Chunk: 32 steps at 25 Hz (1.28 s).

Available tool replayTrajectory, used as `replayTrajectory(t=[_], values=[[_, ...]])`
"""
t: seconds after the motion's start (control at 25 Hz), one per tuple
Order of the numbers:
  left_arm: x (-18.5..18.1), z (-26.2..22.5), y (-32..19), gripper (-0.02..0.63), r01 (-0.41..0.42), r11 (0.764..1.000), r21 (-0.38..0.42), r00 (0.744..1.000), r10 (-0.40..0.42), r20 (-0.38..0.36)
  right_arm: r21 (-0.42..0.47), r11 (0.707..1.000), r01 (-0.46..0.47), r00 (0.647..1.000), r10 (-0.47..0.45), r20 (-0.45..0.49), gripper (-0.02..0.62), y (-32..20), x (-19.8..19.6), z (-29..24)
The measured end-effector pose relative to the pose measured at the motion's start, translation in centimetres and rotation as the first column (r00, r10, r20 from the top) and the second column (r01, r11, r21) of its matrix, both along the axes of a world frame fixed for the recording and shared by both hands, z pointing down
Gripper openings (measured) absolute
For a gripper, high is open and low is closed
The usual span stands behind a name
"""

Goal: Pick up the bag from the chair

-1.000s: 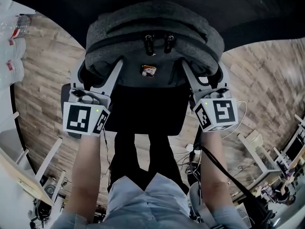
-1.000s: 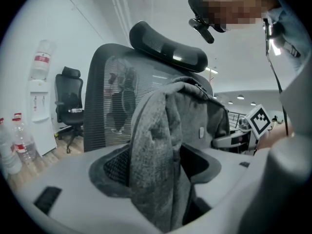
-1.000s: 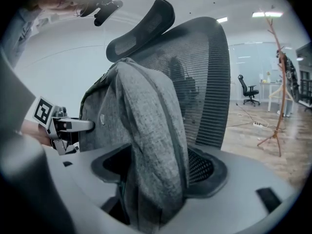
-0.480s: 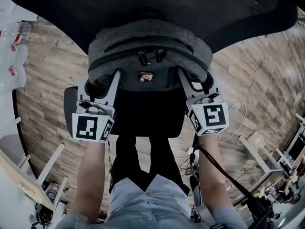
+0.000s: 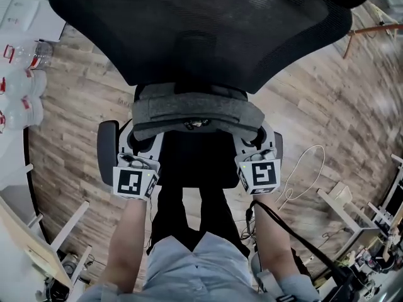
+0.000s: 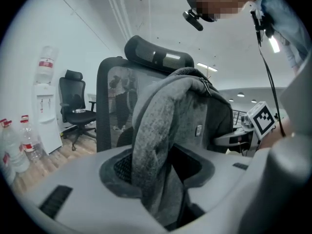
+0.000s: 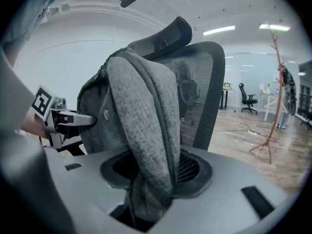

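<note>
1. Nearest the camera, the person's left forearm (image 5: 126,238) and right forearm (image 5: 272,244) reach forward, each carrying one tool.
2. Left tool (image 6: 161,182): the jaws have just been closing. A fold of grey fabric stands between them and both pads press on it. This tool grips the left side of the bag (image 5: 196,111).
3. Right tool (image 7: 148,179): the jaws have just been closing. They are partly closed on a thick grey fold at the right side of the bag, with fabric filling the gap between the pads.
4. The bag is a grey backpack. It stands upright between the two tools, above the black seat (image 5: 196,162) and directly in front of the mesh backrest (image 5: 201,36) of the chair. Whether its base rests on the seat cannot be told.
5. A black armrest (image 5: 107,148) lies just outside the left tool.
6. Below and around the chair is a wooden floor (image 5: 69,112), with a pale cable (image 5: 303,167) looped on it to the right.
7. Farther off, the left gripper view shows water bottles (image 6: 19,143), a water dispenser (image 6: 46,108) and a second office chair (image 6: 75,108). The right gripper view shows a coat stand (image 7: 275,99).
</note>
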<state>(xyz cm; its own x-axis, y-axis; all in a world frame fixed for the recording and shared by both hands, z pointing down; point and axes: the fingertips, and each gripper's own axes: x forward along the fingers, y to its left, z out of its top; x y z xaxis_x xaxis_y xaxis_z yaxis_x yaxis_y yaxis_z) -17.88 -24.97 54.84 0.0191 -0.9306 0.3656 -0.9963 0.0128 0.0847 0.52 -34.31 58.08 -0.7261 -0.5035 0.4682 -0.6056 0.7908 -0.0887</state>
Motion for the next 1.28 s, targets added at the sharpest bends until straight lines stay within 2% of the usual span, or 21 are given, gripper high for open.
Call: replayTrajectory(t=[0.36, 0.64, 1.04, 1.28], values=[[0.0, -1.5, 0.2, 0.156, 0.014, 1.0, -0.02, 0.999, -0.014, 0.031, 0.01, 1.0, 0.018, 1.0, -0.018, 0.01, 0.129, 0.3, -0.5, -2.1], [-0.7, -6.0, 0.4, 0.158, 0.035, 0.999, 0.022, 0.997, -0.036, 0.065, 0.03, 1.0, 0.002, 0.999, -0.004, 0.051, 0.123, 0.6, -1.0, -6.7], [-1.3, -19.7, 1.8, 0.158, 0.031, 0.992, 0.126, 0.991, -0.048, 0.128, 0.113, 0.993, -0.029, 0.993, 0.015, 0.121, 0.124, 1.9, -1.7, -20.0], [-0.7, -27.8, 1.9, 0.161, 0.023, 0.976, 0.215, 0.983, -0.062, 0.174, 0.188, 0.981, -0.052, 0.985, 0.019, 0.172, 0.126, 2.2, -1.0, -28.1]])
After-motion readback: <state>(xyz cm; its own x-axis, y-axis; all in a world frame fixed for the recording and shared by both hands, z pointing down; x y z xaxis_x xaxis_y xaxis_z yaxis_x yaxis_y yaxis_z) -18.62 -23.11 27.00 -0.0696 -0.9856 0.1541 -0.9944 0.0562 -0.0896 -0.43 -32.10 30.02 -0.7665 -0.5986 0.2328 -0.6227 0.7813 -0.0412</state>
